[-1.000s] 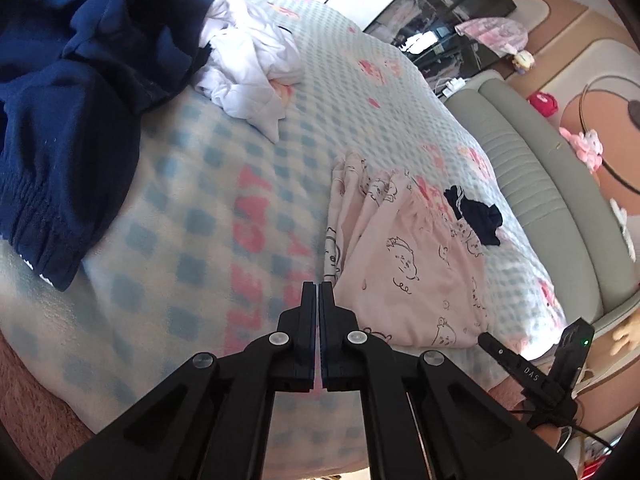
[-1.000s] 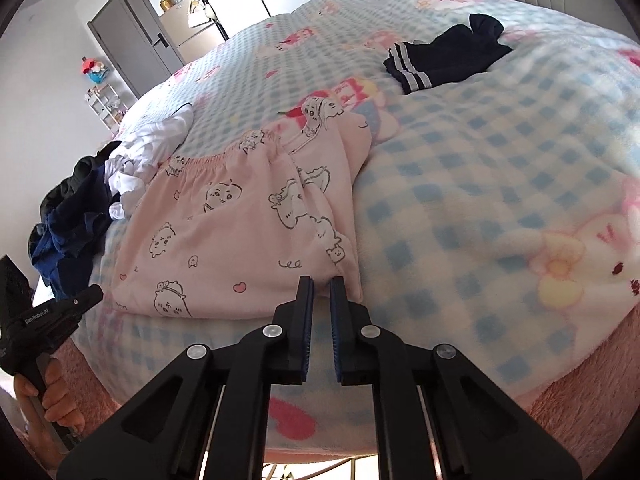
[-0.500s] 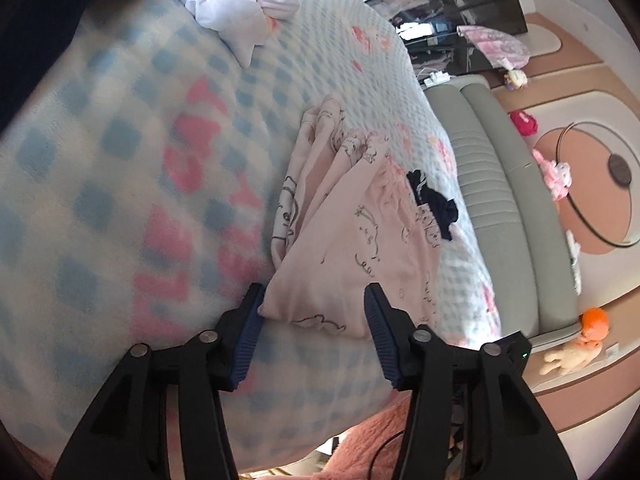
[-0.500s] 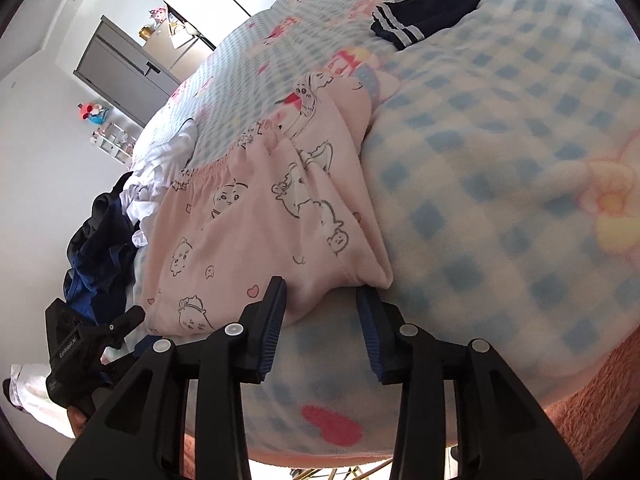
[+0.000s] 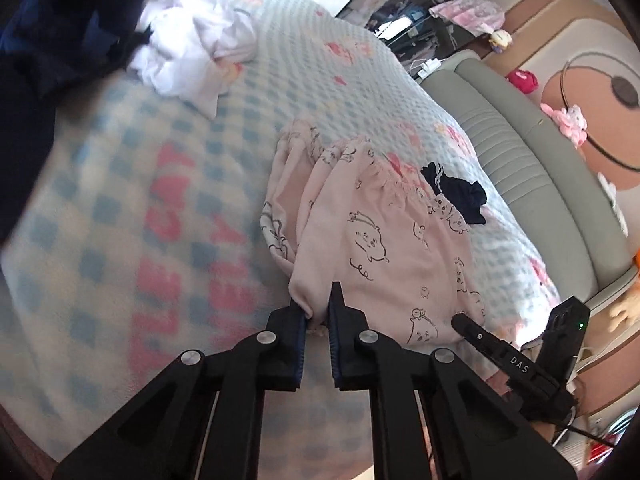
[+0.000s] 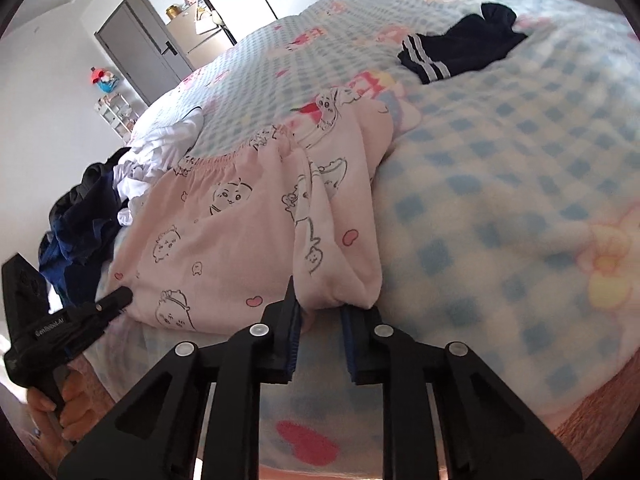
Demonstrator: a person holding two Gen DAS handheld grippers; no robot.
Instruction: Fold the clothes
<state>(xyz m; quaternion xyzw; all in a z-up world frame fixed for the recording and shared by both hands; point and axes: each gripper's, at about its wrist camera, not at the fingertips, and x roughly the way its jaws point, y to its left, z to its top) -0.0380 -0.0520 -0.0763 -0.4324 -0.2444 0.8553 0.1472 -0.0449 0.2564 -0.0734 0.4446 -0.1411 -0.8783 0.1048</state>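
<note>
The bed fills both views, spread with a blue-and-white checked blanket dotted with pink cartoon prints. Across its near edge lie the pink pyjama trousers, printed with little cartoon faces, elastic waistband gathered on the far side and both hems hanging toward the edge of the bed. Over by one end sits a dark navy garment, heaped up, with a crumpled white garment pressed right against it. Beyond the waistband, apart from the trousers, a small navy piece with white stripes lies on the blanket. Past the bed, a pale green padded headboard runs along the far side in the left wrist view.

Now the tools. The left gripper is at one bottom corner of the trousers, its fingers nearly together with a bunch of pink hem pinched between them. The right gripper is at the other bottom corner: its fingers stand a little wider, the rolled leg cuff sits in the gap, touching the left finger, but I cannot tell whether the grip is firm. A hand wraps the left tool's handle at the lower left of the right wrist view.
</note>
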